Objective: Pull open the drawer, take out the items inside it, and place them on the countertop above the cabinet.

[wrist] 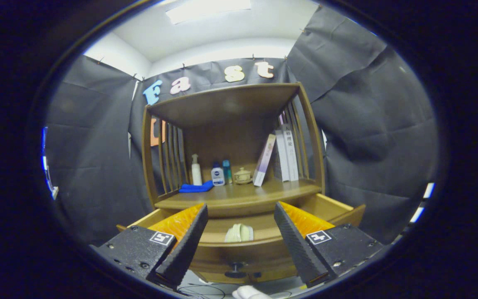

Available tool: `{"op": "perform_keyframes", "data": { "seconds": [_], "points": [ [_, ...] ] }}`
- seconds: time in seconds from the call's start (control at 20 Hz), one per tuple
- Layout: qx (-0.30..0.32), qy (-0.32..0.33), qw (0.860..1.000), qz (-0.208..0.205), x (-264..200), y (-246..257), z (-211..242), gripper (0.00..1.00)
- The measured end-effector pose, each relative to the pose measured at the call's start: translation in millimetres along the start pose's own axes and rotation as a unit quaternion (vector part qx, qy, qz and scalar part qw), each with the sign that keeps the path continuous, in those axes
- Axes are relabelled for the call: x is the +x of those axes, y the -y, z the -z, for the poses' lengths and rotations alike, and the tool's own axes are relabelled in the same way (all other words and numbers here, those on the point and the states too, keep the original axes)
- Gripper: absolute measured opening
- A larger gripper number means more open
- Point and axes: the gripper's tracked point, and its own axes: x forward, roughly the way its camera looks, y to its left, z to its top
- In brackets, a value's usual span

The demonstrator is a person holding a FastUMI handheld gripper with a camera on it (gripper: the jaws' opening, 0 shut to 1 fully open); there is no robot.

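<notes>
In front of you stands the wooden cabinet [226,104], with slatted sides and a flat top board. Under its shelf the drawer [239,245] is pulled out toward you, and its dark knob [235,272] sits on the front panel, low between the fingers.

The countertop [239,195] above the drawer carries several things. At the right side a few books [285,153] lean against the slats, and one thinner book [264,160] tilts to the left of them. At the left side you see a folded blue cloth [196,187], with a white pump bottle [196,170] just behind it. Beside these stand a small white bottle with a blue label [218,175], a slim teal bottle [227,171] and a small lidded cup [242,176].

Inside the drawer lies one pale green item [239,233]; it is perhaps a folded cloth or a small dish, the view is too poor to say. It lies near the drawer's front wall, between the two fingers and a little beyond them.

Your gripper [239,245] is spread wide and grasps nothing; it hovers in front of the drawer.
</notes>
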Motion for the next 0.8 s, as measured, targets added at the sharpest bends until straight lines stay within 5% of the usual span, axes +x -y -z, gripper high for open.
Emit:
{"op": "perform_keyframes", "data": {
  "seconds": [0.4, 0.6, 0.8],
  "points": [
    [-0.034, -0.066, 0.997, -0.004, 91.0, -17.3, -64.7, 1.0],
    [-0.027, -0.173, 0.984, -0.042, 132.3, -45.2, -32.1, 1.0],
    [-0.031, -0.287, 0.957, -0.017, 154.1, -39.4, 18.6, 0.94]
  ]
}}
